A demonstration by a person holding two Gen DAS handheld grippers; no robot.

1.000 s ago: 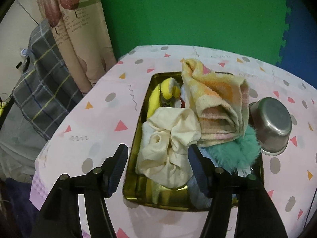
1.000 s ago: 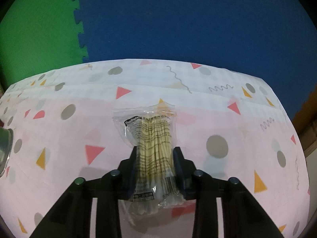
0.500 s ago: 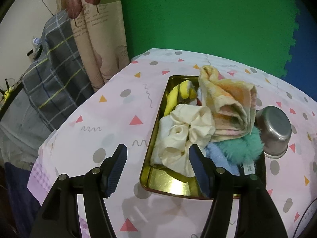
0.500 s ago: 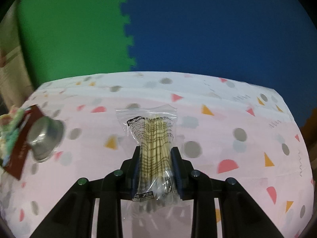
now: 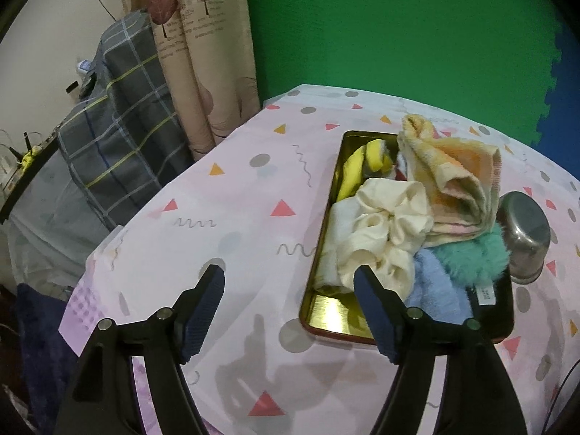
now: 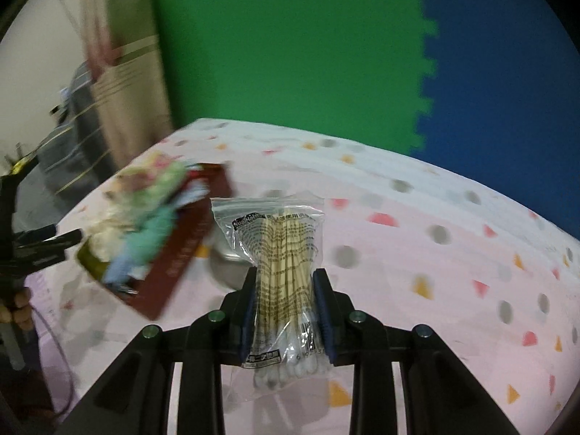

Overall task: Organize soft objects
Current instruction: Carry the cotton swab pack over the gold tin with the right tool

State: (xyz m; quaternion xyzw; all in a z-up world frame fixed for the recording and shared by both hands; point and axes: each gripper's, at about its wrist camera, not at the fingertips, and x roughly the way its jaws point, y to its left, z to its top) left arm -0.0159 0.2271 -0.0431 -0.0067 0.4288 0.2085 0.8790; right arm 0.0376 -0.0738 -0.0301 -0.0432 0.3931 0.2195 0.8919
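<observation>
The right tongs (image 6: 286,311) are seen clamped on a clear bag of cotton swabs (image 6: 281,272), held above the patterned surface (image 6: 417,253), while the left tongs (image 5: 288,302), whose jaws have just been opening, are held wide apart with nothing between them. Beside them, a gold tray (image 5: 333,311) is shown piled with a cream scrunchie (image 5: 384,232), an orange towel (image 5: 460,177) and a teal pompom (image 5: 471,257), with a steel bowl (image 5: 525,232) at its right edge.
</observation>
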